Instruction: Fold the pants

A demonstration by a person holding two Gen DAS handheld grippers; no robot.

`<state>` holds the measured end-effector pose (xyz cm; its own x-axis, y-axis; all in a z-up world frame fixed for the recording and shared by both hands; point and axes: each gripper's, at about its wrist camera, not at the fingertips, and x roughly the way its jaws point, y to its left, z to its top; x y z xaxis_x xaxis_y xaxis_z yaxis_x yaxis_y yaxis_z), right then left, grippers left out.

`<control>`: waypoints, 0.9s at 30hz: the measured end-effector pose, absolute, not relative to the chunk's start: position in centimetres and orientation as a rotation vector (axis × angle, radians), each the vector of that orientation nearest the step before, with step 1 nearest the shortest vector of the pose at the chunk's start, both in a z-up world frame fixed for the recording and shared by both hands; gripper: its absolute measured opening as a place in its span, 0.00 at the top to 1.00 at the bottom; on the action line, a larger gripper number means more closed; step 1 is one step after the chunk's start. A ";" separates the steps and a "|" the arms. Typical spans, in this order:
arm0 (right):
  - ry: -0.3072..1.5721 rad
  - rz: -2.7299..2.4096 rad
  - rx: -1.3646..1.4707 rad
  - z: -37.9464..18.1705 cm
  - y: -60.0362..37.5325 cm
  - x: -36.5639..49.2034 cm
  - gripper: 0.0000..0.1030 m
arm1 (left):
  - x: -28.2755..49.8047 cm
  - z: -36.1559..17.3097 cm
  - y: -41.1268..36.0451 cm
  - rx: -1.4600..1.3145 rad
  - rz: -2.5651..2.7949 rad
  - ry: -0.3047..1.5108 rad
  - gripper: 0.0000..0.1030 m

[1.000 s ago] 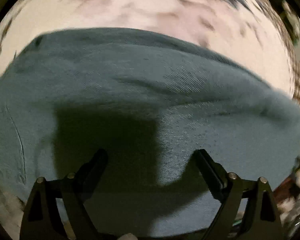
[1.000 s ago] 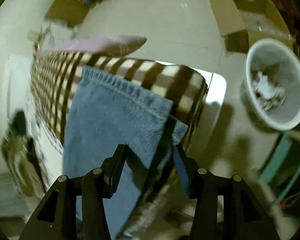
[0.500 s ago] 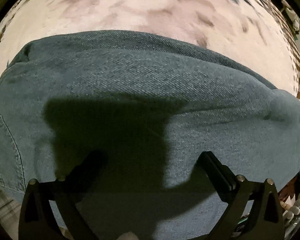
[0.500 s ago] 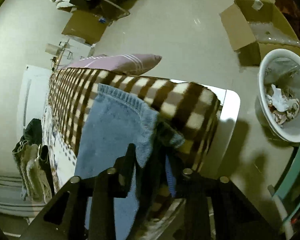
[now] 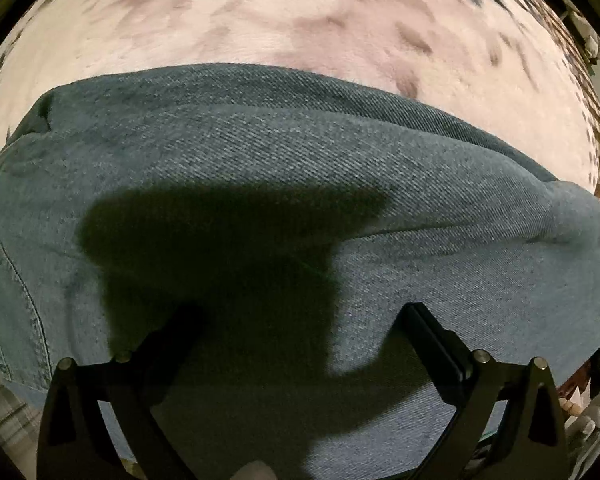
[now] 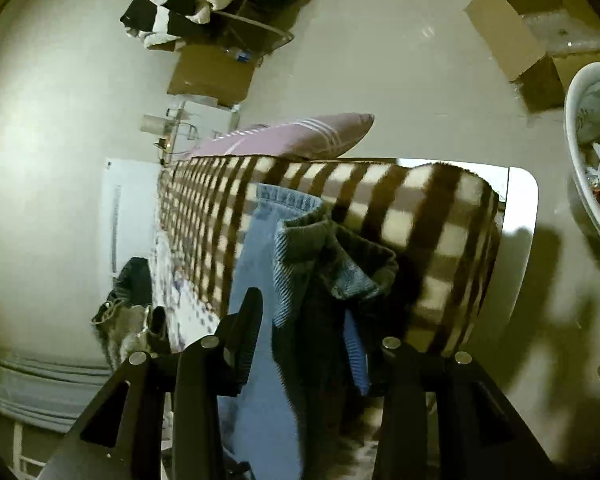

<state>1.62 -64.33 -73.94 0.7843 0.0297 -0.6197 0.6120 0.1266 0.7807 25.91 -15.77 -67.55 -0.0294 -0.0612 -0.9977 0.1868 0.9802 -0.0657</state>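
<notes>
Because the pants (image 5: pixel 300 184) are thick, limp denim lying across the bed (image 5: pixel 300 20), they will sag and are best held at hem or waistband. The left gripper (image 5: pixel 300 320) hovers open above them. The right gripper (image 6: pixel 312 320), jaws opening, has the bunched hem between them, seemingly unpinched.

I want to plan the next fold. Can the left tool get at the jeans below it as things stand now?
Probably yes. The left tool points down with its jaws spread wide, and only bare denim of the jeans lies between and ahead of its fingers. Nothing covers the cloth there; only the tool's own shadow falls on it.
</notes>
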 end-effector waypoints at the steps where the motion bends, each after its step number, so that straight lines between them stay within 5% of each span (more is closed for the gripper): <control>1: 0.592 -0.469 1.378 -74.2 -64.3 2.0 0.58 | 25.8 -67.3 -15.9 0.096 -0.197 1.588 0.00; 12: 0.733 -0.480 1.281 -74.6 -63.3 2.2 0.54 | 26.5 -66.7 -16.8 0.084 -0.175 1.616 0.00; 27: 0.554 -0.472 1.394 -75.4 -63.2 3.3 0.54 | 27.3 -67.0 -17.6 0.084 -0.159 1.608 0.00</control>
